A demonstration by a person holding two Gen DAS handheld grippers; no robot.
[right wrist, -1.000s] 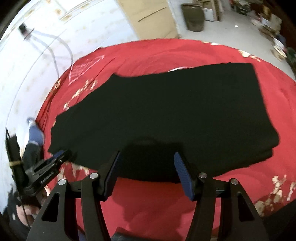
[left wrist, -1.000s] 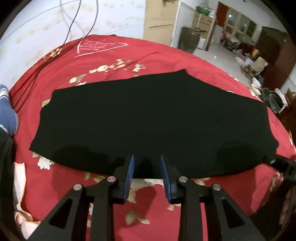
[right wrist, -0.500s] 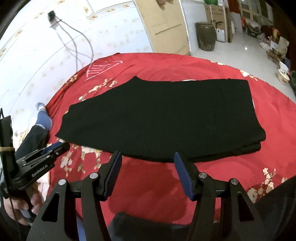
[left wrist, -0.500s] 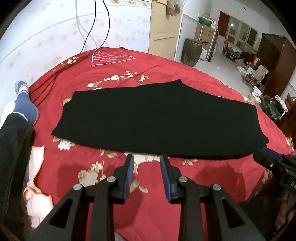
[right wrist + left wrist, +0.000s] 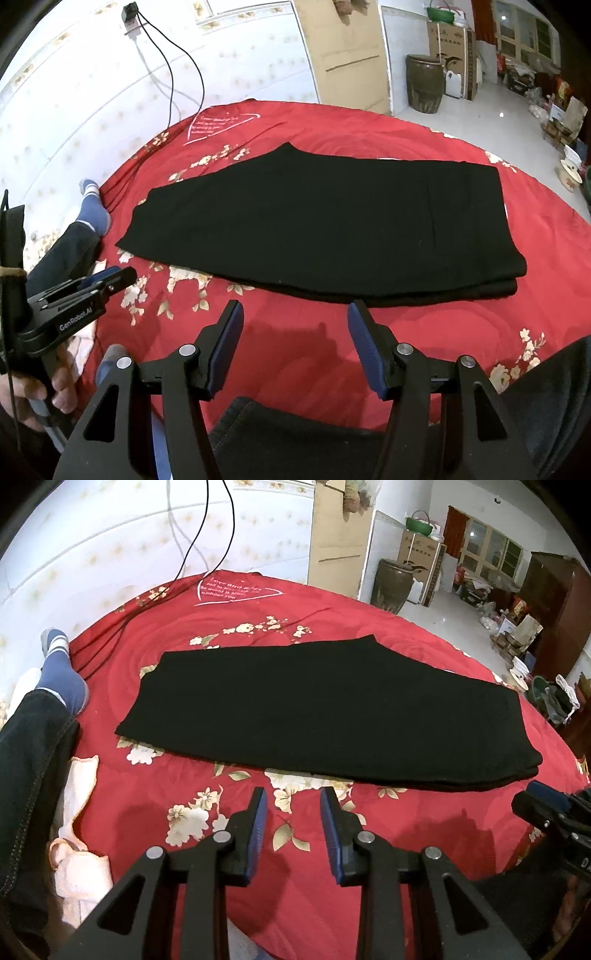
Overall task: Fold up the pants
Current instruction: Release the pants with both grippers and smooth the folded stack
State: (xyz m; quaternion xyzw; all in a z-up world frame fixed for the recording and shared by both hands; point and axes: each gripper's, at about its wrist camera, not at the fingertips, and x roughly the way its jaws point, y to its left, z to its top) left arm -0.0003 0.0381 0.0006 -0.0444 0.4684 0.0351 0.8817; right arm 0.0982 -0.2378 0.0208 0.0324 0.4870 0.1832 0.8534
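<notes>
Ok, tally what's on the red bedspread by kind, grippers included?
Black pants, folded flat: 1
Grippers, left gripper and right gripper, jaws open and holding nothing: 2
Black cables trailing off the wall: at least 2
Blue-socked foot: 1
Total: at least 6

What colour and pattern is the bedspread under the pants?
Red with cream flower prints, bedspread under the black pants; the left wrist view shows it best.
</notes>
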